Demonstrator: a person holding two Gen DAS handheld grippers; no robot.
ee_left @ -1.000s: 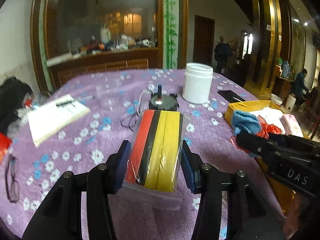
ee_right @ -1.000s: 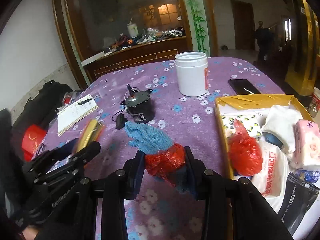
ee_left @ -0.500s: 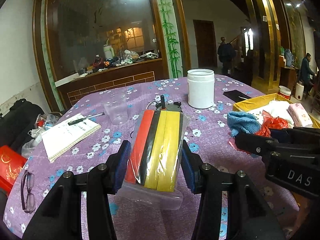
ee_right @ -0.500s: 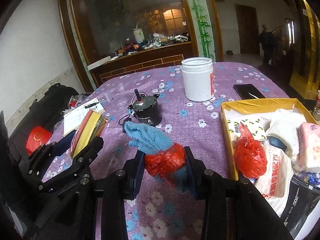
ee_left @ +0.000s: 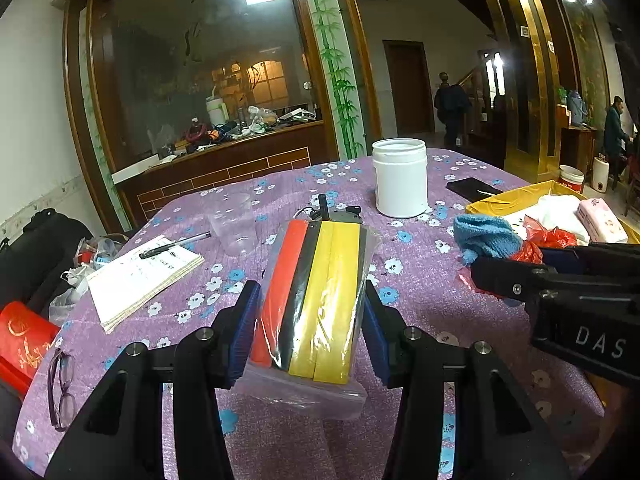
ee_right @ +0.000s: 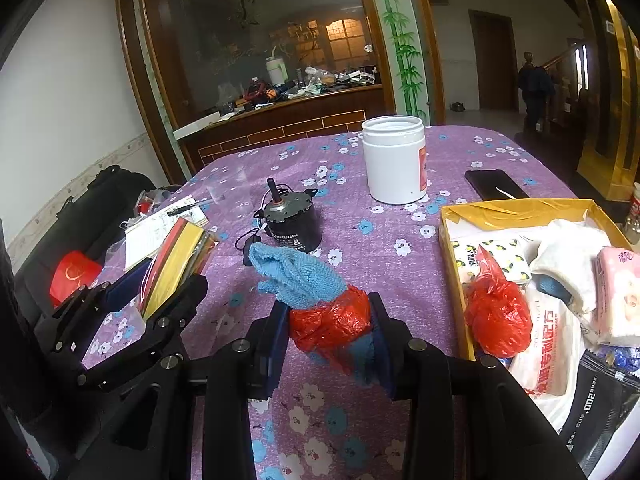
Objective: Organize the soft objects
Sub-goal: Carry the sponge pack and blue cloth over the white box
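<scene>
Left gripper (ee_left: 306, 326) jaws clenched on a plastic-wrapped sponge pack (ee_left: 314, 300), flat red, black, yellow slabs, raised over the bench (ee_left: 420, 292), right gripper (ee_right: 330, 344) jaws grasping a crinkly red bag (ee_right: 330, 326) with fuzzy blue knit cloth (ee_right: 294, 276), beside the yellow box (ee_right: 516, 208).

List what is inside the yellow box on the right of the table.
Inside the yellow box: a red plastic bag, lemon-print tissue pack, white cloth, pink tissue pack, white printed bag and black pouch. These cover the box floor and anything beneath.
</scene>
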